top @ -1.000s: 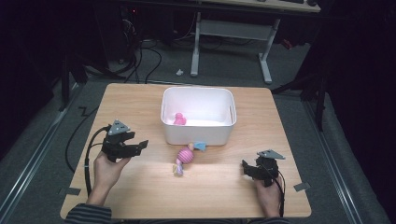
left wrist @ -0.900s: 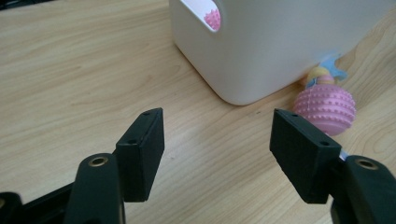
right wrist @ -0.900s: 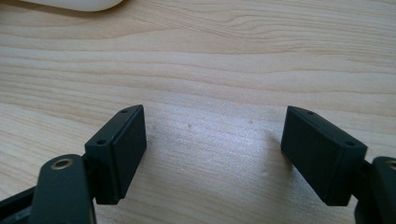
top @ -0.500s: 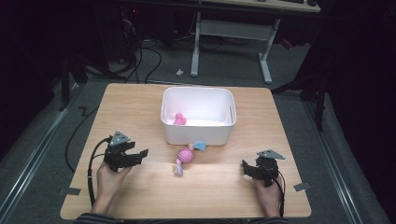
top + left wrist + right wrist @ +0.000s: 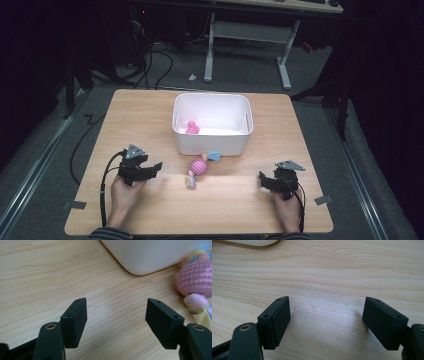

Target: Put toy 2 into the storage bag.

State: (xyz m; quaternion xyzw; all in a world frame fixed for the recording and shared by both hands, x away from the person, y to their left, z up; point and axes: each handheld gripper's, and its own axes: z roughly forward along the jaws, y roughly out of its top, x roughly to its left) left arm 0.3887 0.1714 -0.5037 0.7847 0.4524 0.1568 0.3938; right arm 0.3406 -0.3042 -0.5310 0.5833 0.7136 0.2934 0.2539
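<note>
A white bin (image 5: 212, 142) stands in the middle of the wooden table (image 5: 140, 110), and a small pink toy (image 5: 192, 128) lies inside it. In front of the bin lies a pink ribbed ball toy (image 5: 197, 167) with pastel rope ends. My left gripper (image 5: 152, 167) is low over the table to its left, open and empty, pointing toward it. In the left gripper view the jaws (image 5: 116, 312) frame bare wood, with the ball toy (image 5: 197, 281) at the right and the bin's corner (image 5: 150, 255) above. My right gripper (image 5: 264, 180) rests open and empty at the front right; the right gripper view (image 5: 327, 312) shows wood between its jaws.
A blue scrap (image 5: 215, 156) lies against the bin's front wall, beside the ball toy. Cables trail from both grippers to the table's front edge. Beyond the table are a desk frame (image 5: 250, 35) and floor cables. The bin's corner (image 5: 254, 242) peeks into the right gripper view.
My left hand has come down toward the table and a little nearer the front edge. The right hand, the bin and the toys have not moved.
</note>
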